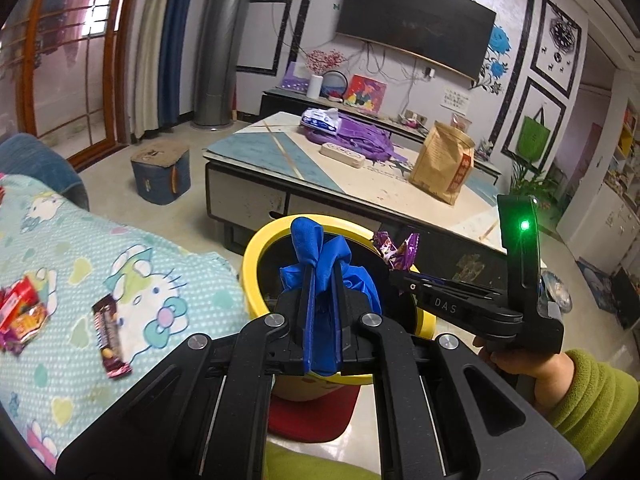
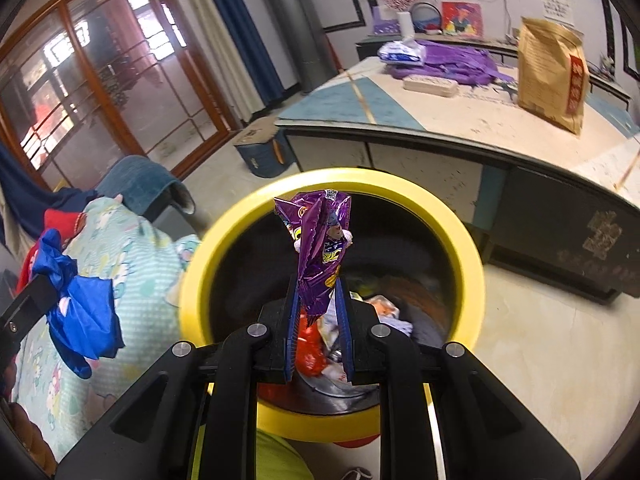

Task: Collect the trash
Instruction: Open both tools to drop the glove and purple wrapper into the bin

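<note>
My left gripper [image 1: 323, 276] is shut on a crumpled blue plastic bag [image 1: 320, 256] and holds it at the near rim of the yellow-rimmed trash bin [image 1: 256, 248]. My right gripper [image 2: 318, 280] is shut on a purple foil wrapper [image 2: 318, 240] and holds it above the open bin [image 2: 460, 232], which has several wrappers inside. The right gripper with its wrapper also shows in the left wrist view [image 1: 396, 252], over the bin's right rim. The left gripper's blue bag shows at the left of the right wrist view [image 2: 80, 312].
A Hello Kitty blanket [image 1: 120, 264] on the left carries a brown snack wrapper [image 1: 110, 332] and red wrappers [image 1: 20, 312]. A low coffee table [image 1: 280, 152] stands behind the bin with a brown paper bag [image 1: 442, 160] and a purple bag [image 1: 360, 136]. A blue stool [image 1: 160, 172] sits on the floor.
</note>
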### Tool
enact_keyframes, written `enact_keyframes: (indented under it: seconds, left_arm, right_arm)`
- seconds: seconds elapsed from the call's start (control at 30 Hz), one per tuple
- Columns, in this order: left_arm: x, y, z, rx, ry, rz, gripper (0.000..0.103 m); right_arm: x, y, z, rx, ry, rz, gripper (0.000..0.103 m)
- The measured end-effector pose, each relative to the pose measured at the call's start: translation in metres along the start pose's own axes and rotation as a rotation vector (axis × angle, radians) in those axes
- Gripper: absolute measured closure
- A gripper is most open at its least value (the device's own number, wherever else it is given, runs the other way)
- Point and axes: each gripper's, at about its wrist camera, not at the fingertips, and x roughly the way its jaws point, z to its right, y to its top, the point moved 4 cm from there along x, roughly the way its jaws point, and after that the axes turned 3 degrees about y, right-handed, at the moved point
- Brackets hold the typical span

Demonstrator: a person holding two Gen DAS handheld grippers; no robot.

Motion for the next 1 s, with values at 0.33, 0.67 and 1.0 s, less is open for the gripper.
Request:
enact_keyframes:
  seconds: [0.33,0.67,1.0]
  left_arm:
    - [0.035,-0.003,0.012,0.017,-0.024,-0.052,0.1]
    - [0.056,0.003,0.017,0.022,-0.03,-0.083,0.098]
    - [0.053,-0.001,0.001,-0.041,-0.006,-0.083,0.035]
  right_arm:
    - [0.004,-0.004,0.022,0.053,0.0,-0.028,0.086]
    - [0.006,-0.002,0.028,0.087,0.023,-0.034,0.085]
    - [0.002,-0.001,0.03,0.123,0.034,-0.016,0.061]
